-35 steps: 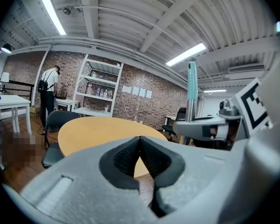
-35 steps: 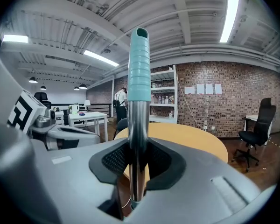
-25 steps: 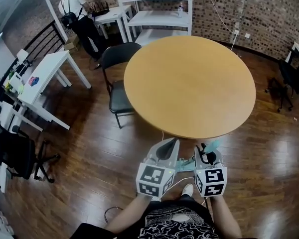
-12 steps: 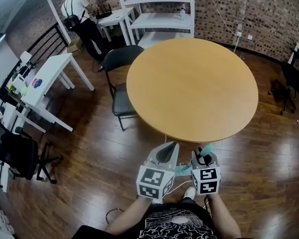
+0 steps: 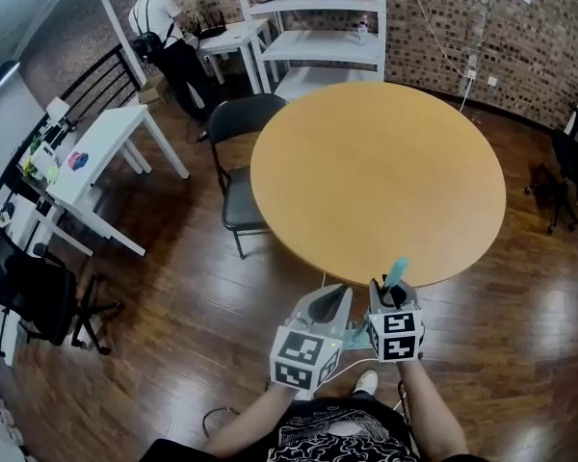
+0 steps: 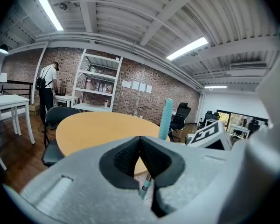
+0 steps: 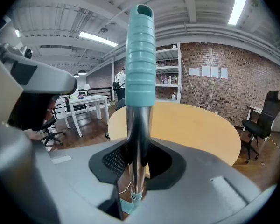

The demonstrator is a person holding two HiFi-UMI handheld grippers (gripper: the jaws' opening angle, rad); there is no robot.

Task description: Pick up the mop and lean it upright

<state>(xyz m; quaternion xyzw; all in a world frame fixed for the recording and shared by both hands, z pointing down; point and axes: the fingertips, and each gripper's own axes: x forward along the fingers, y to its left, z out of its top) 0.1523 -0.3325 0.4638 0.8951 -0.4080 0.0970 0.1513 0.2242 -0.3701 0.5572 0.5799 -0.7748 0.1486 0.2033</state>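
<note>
The mop has a chrome pole (image 7: 136, 139) topped by a ribbed teal grip (image 7: 140, 55) that stands nearly upright. My right gripper (image 7: 136, 160) is shut on the pole just below that grip. From the head view the teal grip (image 5: 398, 269) pokes up above the right gripper (image 5: 393, 301), close to the round table's near edge, and a teal part of the mop (image 5: 356, 336) lies low between the two grippers. My left gripper (image 5: 329, 306) sits just left of it, jaws shut with nothing between them. The left gripper view shows the teal grip (image 6: 165, 119) beyond its closed pads.
A round wooden table (image 5: 378, 176) fills the space ahead, with a black chair (image 5: 236, 162) at its left. Left of that are a white desk (image 5: 96, 162) and a black office chair (image 5: 29, 296). A person (image 5: 169, 37) stands by a white shelf (image 5: 318, 17) at the back. The floor is dark wood.
The mop's teal grip has swung from leaning right to pointing more straight up. The right gripper has drawn slightly closer to the left one.
</note>
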